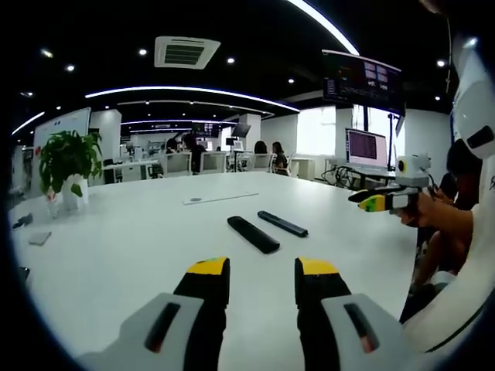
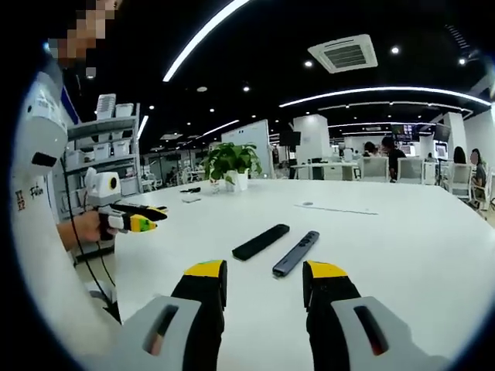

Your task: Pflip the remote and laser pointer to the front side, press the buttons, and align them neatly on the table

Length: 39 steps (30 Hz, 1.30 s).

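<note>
1. Location: wide black plastic remote [image 2: 261,241] and slim dark laser pointer [image 2: 295,253] lie side by side on white table [image 2: 402,232].
2. Grippers: left gripper [image 1: 261,280] and right gripper [image 2: 264,282] both have jaws apart, empty.
3. Handling: likely light, rigid, slippery; grip across long edges mid-length.

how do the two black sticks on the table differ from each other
The remote is wider and plain black all over; the laser pointer is slimmer, with small markings along its top. In the left gripper view the remote lies nearer the camera, the laser pointer beyond it. Both are dark, long, flat on the white table, roughly parallel and apart.
</note>
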{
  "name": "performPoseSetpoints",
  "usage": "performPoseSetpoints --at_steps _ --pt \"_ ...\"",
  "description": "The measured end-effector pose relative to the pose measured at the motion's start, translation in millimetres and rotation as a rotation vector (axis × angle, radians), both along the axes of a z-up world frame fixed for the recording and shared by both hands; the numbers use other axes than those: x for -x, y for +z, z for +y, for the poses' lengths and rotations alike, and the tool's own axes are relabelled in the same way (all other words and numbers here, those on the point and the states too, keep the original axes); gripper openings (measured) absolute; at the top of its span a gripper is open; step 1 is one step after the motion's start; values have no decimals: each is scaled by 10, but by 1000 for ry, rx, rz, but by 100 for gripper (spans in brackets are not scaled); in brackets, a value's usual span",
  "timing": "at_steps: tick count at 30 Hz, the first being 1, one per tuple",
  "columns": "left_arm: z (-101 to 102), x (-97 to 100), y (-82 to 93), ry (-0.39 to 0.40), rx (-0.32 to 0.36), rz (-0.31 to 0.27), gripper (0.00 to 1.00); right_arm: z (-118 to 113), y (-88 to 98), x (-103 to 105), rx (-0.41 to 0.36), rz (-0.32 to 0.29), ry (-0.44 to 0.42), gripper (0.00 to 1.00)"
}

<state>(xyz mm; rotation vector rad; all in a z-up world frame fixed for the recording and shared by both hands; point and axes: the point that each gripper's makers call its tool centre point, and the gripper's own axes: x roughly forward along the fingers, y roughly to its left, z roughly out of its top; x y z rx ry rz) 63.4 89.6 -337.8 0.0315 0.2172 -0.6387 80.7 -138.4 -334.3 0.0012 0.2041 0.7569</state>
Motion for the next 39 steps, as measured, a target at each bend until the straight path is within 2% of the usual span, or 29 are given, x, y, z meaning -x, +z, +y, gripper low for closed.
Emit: performPoseSetpoints --at_steps 4,7,9,11,13,15,16,21,28,34,39 --pt "-9 -5 -39 -15 -36 -10 35 10 -7 74 -20 36 25 42" --pt "-42 10 -43 -21 -77 -57 35 46 -31 137 -37 59 46 41" --pt "-75 46 5 -31 -76 -82 35 61 -32 155 -55 70 52 42" --pt "-103 80 50 -41 -46 -90 35 54 -49 164 -47 80 47 42" --pt "-122 112 23 -46 -48 -85 35 43 -51 176 -28 81 37 42" --pt "-138 136 -27 -29 -2 -52 35 36 -33 199 -2 69 29 42" --pt "-134 134 -38 -23 10 -54 35 21 -18 199 14 54 17 42" --pt "-144 141 -66 1 76 -8 35 18 88 227 33 3 -8 43" --pt "-194 149 -15 -36 21 -1 35 -21 171 277 25 -33 -38 43" --pt "-229 132 37 -21 40 -7 35 -29 195 310 15 -38 -41 43" --pt "-264 149 4 -9 43 8 35 -37 143 311 61 -32 -28 42"
